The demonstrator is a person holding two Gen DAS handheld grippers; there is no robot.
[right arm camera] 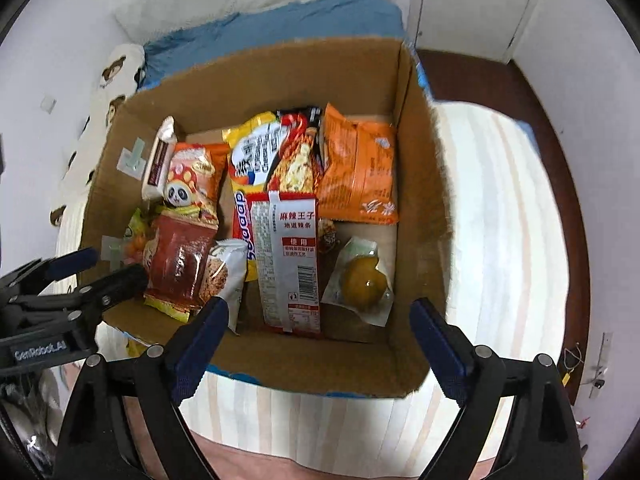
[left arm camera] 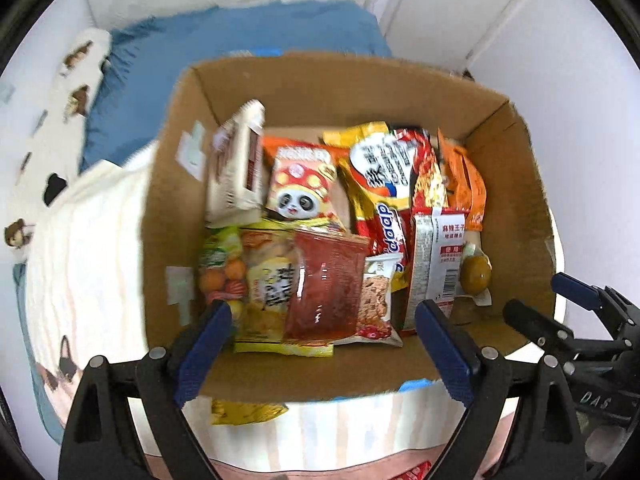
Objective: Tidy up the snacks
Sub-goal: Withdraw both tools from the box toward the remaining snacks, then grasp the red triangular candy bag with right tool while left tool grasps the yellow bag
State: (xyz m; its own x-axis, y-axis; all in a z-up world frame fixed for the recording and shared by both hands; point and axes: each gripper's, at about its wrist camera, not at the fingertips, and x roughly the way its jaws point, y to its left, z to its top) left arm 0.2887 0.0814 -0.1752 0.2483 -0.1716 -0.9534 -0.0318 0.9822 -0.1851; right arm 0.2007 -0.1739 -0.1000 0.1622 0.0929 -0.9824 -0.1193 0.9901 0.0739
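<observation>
Brown cardboard box stands open on a bed with a pale striped cover, and the snacks lie inside it. A red-and-white spicy-strip packet lies flat in the middle, beside a clear pouch with a dark yellow round snack. An orange crinkled bag leans at the far right, and a panda-print packet at the left. The left tongs and the right tongs both hang wide apart above the near edge of the box, holding nothing.
</observation>
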